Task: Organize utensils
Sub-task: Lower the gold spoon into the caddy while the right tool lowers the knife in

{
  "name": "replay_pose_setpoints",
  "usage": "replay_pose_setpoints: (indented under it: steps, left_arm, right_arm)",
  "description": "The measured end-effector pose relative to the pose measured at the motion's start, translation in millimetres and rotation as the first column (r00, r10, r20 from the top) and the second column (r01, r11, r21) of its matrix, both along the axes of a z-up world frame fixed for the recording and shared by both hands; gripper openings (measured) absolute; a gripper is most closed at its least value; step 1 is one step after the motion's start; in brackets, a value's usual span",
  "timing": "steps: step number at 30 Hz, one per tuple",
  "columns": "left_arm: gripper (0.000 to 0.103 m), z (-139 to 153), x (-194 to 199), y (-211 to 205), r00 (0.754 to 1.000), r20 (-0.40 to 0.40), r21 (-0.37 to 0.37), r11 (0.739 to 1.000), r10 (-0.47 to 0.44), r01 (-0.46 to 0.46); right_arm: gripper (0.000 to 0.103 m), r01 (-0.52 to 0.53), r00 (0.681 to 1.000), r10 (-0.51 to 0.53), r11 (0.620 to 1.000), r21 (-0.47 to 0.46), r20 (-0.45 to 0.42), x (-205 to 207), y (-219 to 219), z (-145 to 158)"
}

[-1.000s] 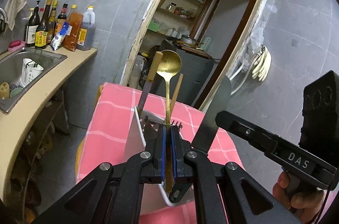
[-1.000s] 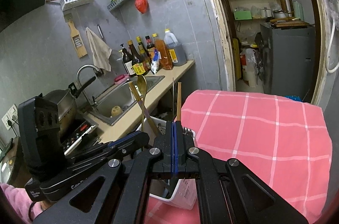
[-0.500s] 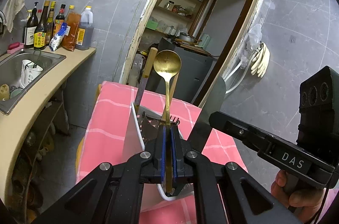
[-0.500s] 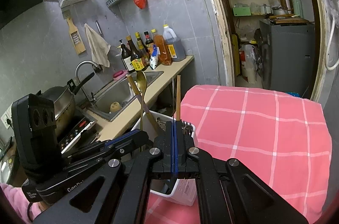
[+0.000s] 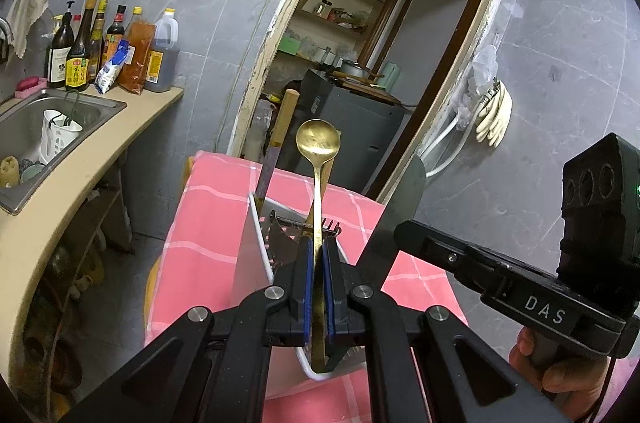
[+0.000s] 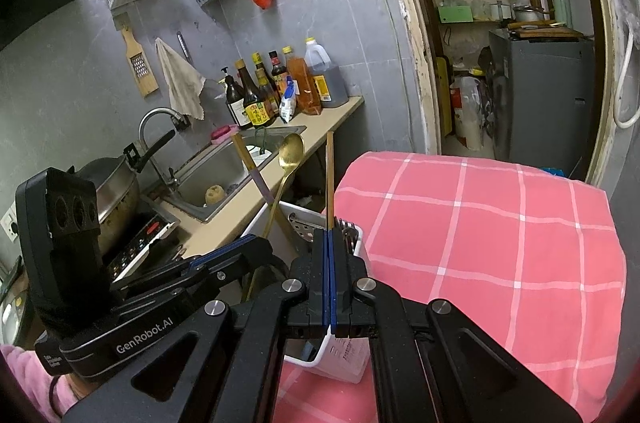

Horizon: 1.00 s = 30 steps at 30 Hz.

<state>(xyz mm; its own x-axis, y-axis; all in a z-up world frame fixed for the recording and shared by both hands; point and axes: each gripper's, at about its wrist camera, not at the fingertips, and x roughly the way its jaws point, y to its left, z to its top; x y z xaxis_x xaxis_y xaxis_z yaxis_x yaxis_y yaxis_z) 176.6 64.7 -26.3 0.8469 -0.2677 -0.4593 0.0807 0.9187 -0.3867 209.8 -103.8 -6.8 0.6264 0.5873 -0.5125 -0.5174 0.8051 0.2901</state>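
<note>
My left gripper (image 5: pixel 316 255) is shut on a gold spoon (image 5: pixel 318 147), bowl up, its handle end down in a white utensil holder (image 5: pixel 250 255) on the pink checked tablecloth (image 5: pixel 208 215). My right gripper (image 6: pixel 330 247) is shut on a broad knife; its blade (image 5: pixel 400 211) shows in the left wrist view, its thin edge and wooden handle (image 6: pixel 330 175) in the right wrist view. A wood-handled knife (image 5: pixel 280 139) and forks (image 6: pixel 348 229) stand in the holder (image 6: pixel 344 355). The spoon also shows in the right wrist view (image 6: pixel 290 151).
A counter (image 5: pixel 100 159) with a sink (image 5: pixel 40 127) and several bottles (image 5: pixel 104 51) runs along the left. A wok on a stove (image 6: pixel 112 199) sits further along. A doorway (image 5: pixel 360 63) with a grey cabinet (image 6: pixel 540 95) lies beyond the table.
Both grippers have sunk a little toward the holder with the spoon and the knife; the spoon's handle sits deeper in the holder. Both stay shut.
</note>
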Motion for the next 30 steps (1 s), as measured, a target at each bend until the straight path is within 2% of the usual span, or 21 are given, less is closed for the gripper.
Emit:
replay_pose_setpoints:
  steps: [18,23,30]
  left_arm:
    - [0.005,6.1,2.2,2.2,1.000,-0.002,0.003,1.000,-0.018,0.018]
    - [0.005,4.0,4.0,11.7,1.000,0.002,-0.061,0.998,-0.023,0.023]
    - [0.005,-0.6,6.7,25.0,1.000,0.017,-0.172,0.985,0.022,-0.019]
  right_arm:
    - [0.002,-0.004,1.000,0.004,1.000,-0.008,-0.007,-1.9,0.6,-2.5]
    - [0.002,0.001,1.000,-0.002,1.000,-0.014,-0.009,-4.5,1.1,-5.3]
    - [0.002,0.012,1.000,-0.012,1.000,-0.011,-0.010,-8.7,-1.0,-7.1]
